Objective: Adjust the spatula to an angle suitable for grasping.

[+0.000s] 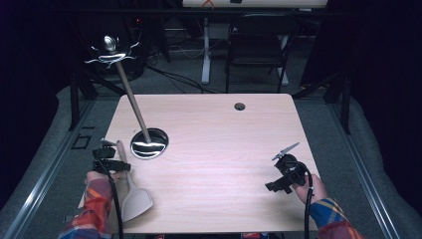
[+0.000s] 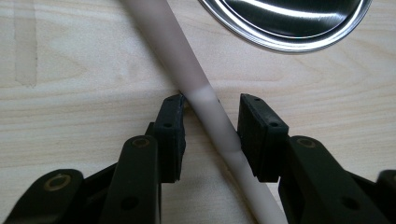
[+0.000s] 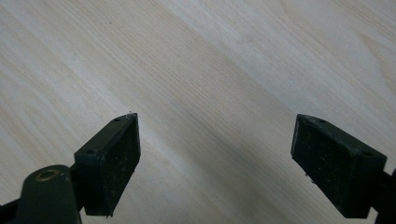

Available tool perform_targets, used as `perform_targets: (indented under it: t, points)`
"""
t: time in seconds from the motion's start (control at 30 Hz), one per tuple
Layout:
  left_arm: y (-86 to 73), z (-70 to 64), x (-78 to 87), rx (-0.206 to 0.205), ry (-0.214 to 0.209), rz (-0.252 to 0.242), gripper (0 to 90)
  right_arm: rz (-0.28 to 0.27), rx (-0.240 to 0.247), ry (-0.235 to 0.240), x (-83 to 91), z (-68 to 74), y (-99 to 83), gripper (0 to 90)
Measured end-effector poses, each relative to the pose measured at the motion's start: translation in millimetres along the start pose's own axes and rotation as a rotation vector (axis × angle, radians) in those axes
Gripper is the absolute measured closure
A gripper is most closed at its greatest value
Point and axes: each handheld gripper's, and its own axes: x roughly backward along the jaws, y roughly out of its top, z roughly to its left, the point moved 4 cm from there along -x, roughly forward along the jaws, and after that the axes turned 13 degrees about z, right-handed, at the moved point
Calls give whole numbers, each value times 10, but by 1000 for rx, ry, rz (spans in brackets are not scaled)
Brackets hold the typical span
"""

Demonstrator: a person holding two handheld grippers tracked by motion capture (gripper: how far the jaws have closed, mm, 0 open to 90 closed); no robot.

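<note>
Beige plastic spatula [image 1: 133, 195] lies at table's [image 1: 219, 149] left edge, beside steel bowl [image 1: 149, 144]. Left gripper [image 2: 210, 122] straddles its handle, jaws narrow, not clamped. Light, stiff, smooth: grip mid-handle. Right gripper [image 3: 215, 154] wide, empty.

Looking along our left claw [image 2: 210, 135], we see its two black jaws standing a little apart on either side of a pale, cream-coloured handle [image 2: 187, 70]. The handle runs slantwise from the upper left down to the lower right, lying on the light wooden counter [image 2: 70, 107]. The right jaw's pad sits against the handle; the left pad is just beside it, with a thin gap. At the top right, the rim of a shiny metal bowl [image 2: 289, 44] rests on the counter, near the handle but apart from it.
</note>
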Motion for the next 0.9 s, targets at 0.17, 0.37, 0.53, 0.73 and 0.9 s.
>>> perform_targets:
  t: [0.17, 0.37, 0.53, 0.73, 0.9]
  points:
    - [4, -19, -15, -4, 8, 11, 616, 11, 8, -4, 6, -6, -3, 153]
    - [6, -32, -25, 5, 10, 21, 624, -2, -2, 5, -4, 1, -1, 152]
    - [8, -35, -25, 8, 13, 26, 629, -1, -2, 4, -5, 3, 0, 153]
    - [6, -12, -20, 10, -20, 30, 651, 12, 8, 1, 2, -7, -2, 153]
    - [5, -13, -16, 6, -32, 26, 670, 10, 8, 1, 3, -4, -3, 152]
